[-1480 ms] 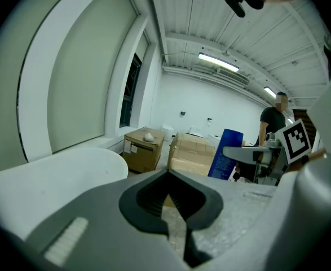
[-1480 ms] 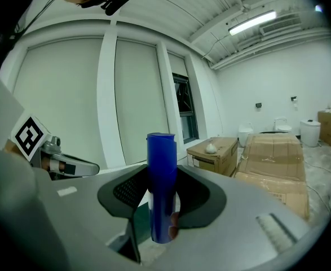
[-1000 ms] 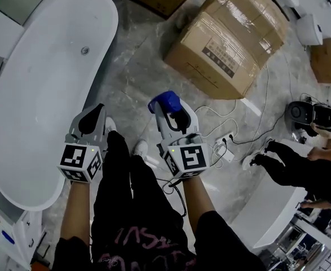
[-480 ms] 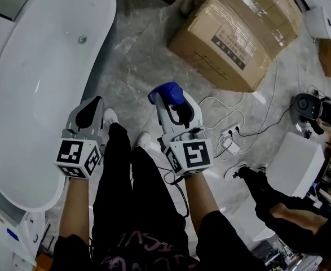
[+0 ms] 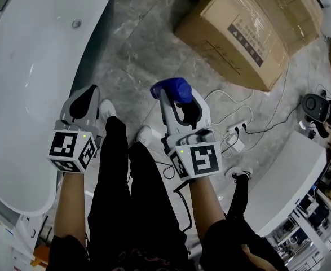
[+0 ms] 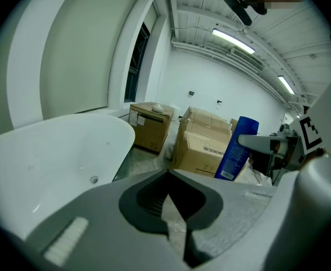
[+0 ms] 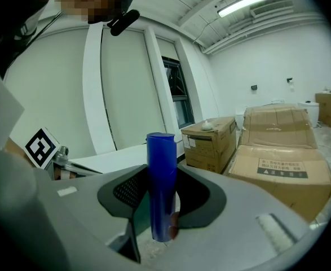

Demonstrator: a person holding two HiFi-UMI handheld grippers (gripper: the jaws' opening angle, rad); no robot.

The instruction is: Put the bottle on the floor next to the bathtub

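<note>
Overhead: bottle point(image 5: 171, 87) mid-frame, clamped in the right gripper point(image 5: 179, 101); bathtub point(image 5: 30, 66) lies left across the floor point(image 5: 132, 52), past the left gripper point(image 5: 84, 103). Left gripper view: jaws closed on nothing, bottle at frame right. Right gripper view: bottle's long axis upright between the jaws, base probably off the ground.

Taped cardboard box point(image 5: 250, 33), white power strip point(image 5: 237, 144) with cords nearby, white cabinet point(image 5: 289, 179) at right
</note>
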